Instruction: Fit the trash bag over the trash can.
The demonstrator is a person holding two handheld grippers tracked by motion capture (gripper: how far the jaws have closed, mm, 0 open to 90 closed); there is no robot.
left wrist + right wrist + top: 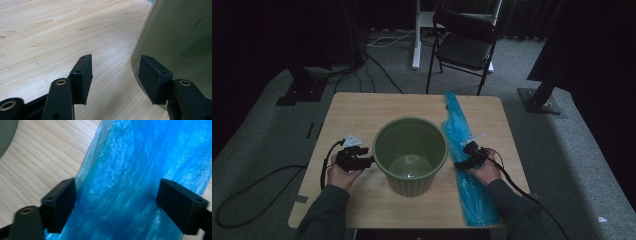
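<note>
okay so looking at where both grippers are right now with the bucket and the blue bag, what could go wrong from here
The right gripper has open jaws straddling the blue plastic bag; the film is thin and crumpled, so closing may catch only a fold and let it slip. The left gripper is open with one jaw right at the wall of the green bucket; a nudge could shove the bucket sideways. The bag's near end reaches the table edge, so a pull might drag it off.
</note>
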